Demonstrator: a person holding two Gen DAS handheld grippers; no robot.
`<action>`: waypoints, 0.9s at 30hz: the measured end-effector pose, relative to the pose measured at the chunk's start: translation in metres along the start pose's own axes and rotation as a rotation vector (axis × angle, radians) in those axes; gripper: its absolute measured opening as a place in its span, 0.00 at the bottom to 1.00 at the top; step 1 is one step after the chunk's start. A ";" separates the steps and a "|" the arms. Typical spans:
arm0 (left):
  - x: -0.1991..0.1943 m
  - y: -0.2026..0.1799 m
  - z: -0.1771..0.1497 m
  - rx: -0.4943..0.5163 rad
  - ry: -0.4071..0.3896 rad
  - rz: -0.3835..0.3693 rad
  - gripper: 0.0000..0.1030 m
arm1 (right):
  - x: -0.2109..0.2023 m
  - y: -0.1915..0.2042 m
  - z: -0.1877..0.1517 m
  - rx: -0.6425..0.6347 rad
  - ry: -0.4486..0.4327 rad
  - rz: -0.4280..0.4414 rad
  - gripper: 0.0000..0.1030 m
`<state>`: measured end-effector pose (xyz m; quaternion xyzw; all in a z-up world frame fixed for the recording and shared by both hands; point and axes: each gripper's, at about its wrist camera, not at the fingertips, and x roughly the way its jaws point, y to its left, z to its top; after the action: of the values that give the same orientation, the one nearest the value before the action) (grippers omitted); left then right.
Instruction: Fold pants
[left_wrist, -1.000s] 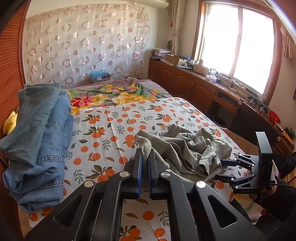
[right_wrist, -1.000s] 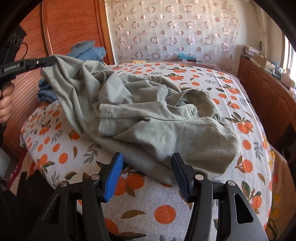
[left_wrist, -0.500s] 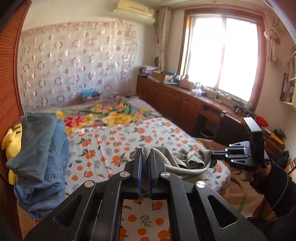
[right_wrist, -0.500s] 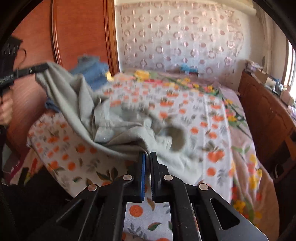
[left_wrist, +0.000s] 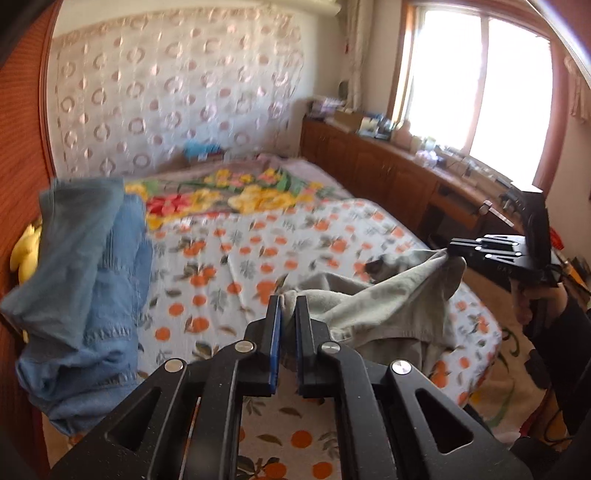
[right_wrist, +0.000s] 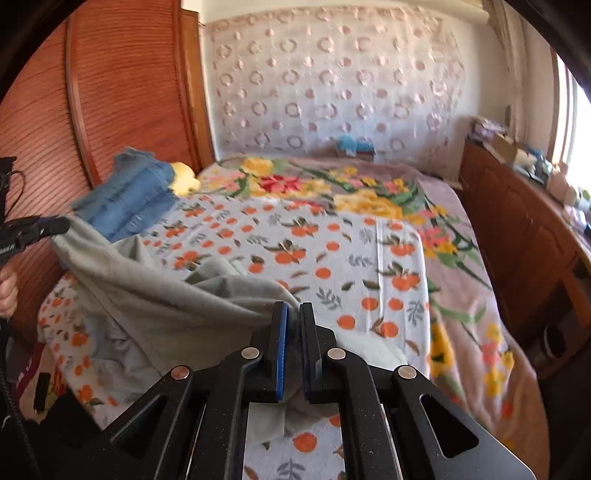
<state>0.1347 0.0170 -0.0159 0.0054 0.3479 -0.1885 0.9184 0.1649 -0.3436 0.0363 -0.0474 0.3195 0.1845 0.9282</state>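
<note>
The grey-green pants (left_wrist: 384, 306) hang stretched between my two grippers over the near end of the bed (left_wrist: 295, 236). My left gripper (left_wrist: 287, 306) is shut on one edge of the pants. My right gripper (right_wrist: 292, 314) is shut on another edge of the pants (right_wrist: 155, 295). In the left wrist view the right gripper (left_wrist: 452, 253) shows at the right, pinching the cloth. In the right wrist view the left gripper (right_wrist: 62, 225) shows at the left, holding the cloth up. The rest of the pants sags onto the orange-print sheet.
A pile of blue jeans (left_wrist: 81, 280) lies at the bed's left side by the wooden headboard (right_wrist: 122, 92), with a yellow toy (right_wrist: 184, 177) behind. A wooden cabinet (left_wrist: 399, 177) under the window runs along the right. A floral blanket (right_wrist: 369, 195) covers the far bed.
My right gripper closed on the pants' edge. Both grippers lifted and moved apart, pulling the crumpled pants up off the bed into a stretched span.
</note>
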 end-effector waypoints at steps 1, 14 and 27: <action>0.006 0.003 -0.005 -0.009 0.017 0.005 0.06 | 0.008 0.002 0.000 0.014 0.007 0.001 0.15; -0.002 0.011 -0.023 -0.070 0.016 -0.015 0.48 | 0.034 0.089 -0.015 -0.098 0.038 0.158 0.34; -0.039 0.058 -0.061 -0.131 -0.037 0.117 0.49 | 0.095 0.173 0.021 -0.249 0.073 0.306 0.43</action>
<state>0.0891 0.0934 -0.0442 -0.0379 0.3413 -0.1114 0.9326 0.1815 -0.1493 0.0005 -0.1193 0.3311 0.3596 0.8642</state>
